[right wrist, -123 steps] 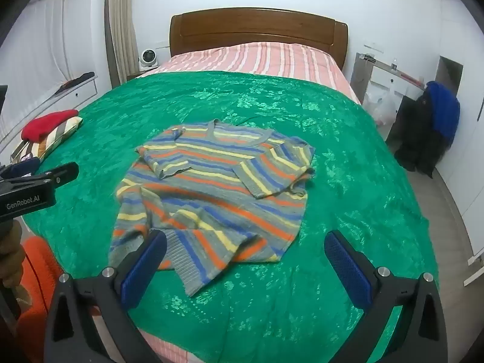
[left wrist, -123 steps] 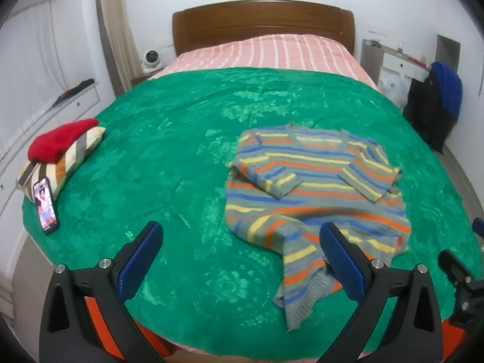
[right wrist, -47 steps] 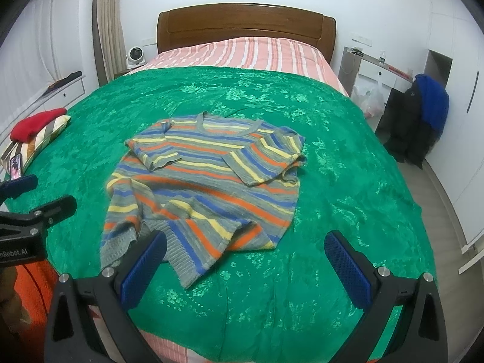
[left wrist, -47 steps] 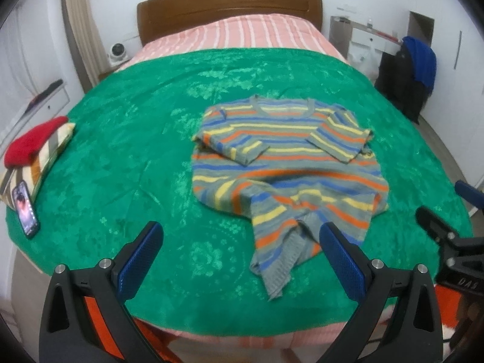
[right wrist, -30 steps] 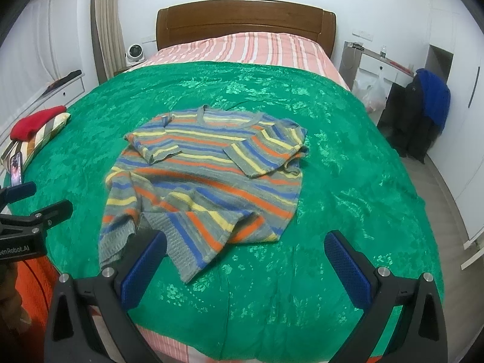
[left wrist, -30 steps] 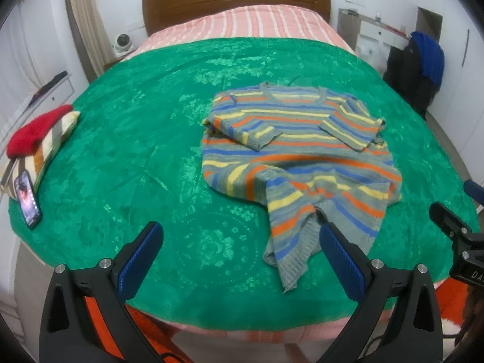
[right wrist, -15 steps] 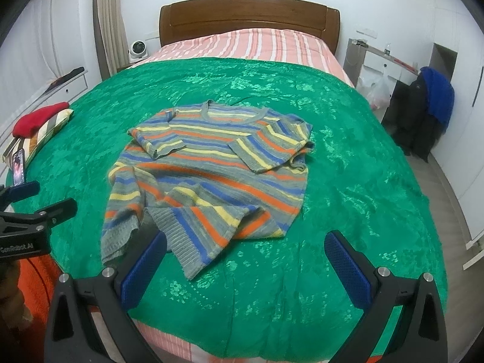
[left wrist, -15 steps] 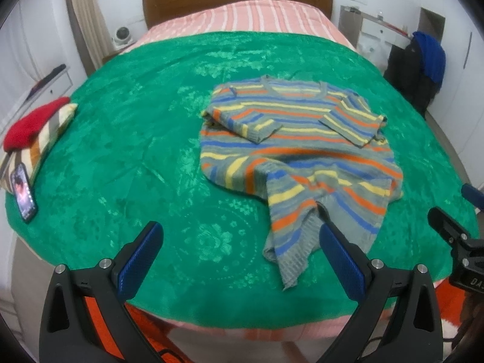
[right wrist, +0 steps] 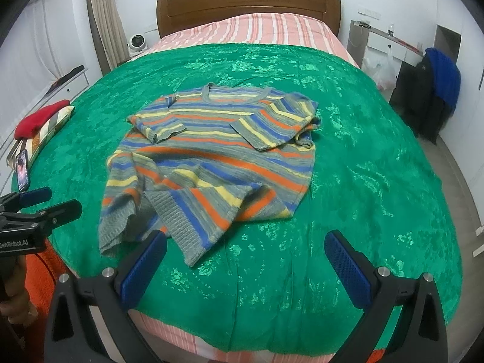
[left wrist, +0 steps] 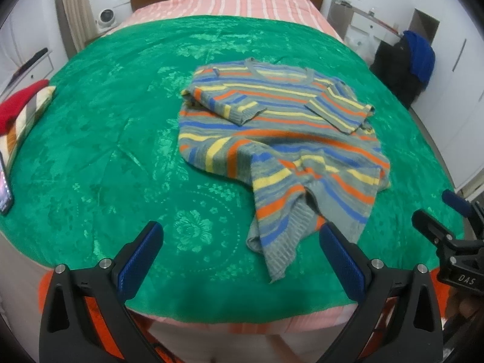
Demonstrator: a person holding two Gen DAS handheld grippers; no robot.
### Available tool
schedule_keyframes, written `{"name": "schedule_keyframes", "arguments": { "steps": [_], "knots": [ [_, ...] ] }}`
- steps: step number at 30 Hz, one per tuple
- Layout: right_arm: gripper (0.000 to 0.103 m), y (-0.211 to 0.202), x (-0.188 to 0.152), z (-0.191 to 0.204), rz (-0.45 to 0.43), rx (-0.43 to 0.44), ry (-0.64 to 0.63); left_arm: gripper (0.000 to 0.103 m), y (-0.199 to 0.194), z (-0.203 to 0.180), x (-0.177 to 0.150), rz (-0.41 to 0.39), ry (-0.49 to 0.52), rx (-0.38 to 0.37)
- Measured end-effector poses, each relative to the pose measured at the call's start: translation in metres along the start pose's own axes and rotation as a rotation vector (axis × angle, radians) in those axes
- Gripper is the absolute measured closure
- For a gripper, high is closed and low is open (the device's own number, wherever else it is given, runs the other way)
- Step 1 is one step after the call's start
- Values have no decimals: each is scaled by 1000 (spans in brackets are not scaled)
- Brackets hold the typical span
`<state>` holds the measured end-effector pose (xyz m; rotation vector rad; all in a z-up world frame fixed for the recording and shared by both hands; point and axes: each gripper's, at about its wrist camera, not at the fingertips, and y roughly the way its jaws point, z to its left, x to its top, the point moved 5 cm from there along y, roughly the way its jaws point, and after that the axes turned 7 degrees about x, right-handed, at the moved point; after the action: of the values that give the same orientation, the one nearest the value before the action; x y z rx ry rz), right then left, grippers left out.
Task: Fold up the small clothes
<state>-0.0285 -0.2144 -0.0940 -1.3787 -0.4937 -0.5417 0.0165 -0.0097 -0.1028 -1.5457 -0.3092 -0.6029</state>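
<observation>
Striped sweater (left wrist: pixel 281 139) flat on green bedspread (left wrist: pixel 121 139), sleeves folded in, hem rumpled at 6 o'clock. Left gripper (left wrist: pixel 242 260) wide, empty. Right gripper (right wrist: pixel 245 260) wide, empty.

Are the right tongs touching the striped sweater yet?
Cannot tell. In the right wrist view the right tongs stand open, but one fingertip overlaps the striped sweater hem, hiding any gap.

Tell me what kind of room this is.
A bedroom, most likely: a bed with a wooden headboard, a green bedspread holding a striped sweater, and clothes draped over something at the wall.
</observation>
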Motion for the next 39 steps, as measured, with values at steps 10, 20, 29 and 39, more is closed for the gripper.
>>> {"name": "schedule_keyframes", "arguments": {
  "steps": [10, 20, 29, 39],
  "knots": [
    [0, 6, -4, -2, 10, 2, 1, 0, 20, 11, -5, 51, -58, -80],
    [0, 22, -30, -36, 45, 97, 100, 1, 44, 38, -17, 83, -131, -320],
    [73, 90, -24, 2, 92, 525, 231, 77, 71, -8, -20, 122, -56, -466],
    [99, -19, -33, -62, 105, 600, 250, 31, 6, 38, -32, 140, 114, -317]
  ]
}}
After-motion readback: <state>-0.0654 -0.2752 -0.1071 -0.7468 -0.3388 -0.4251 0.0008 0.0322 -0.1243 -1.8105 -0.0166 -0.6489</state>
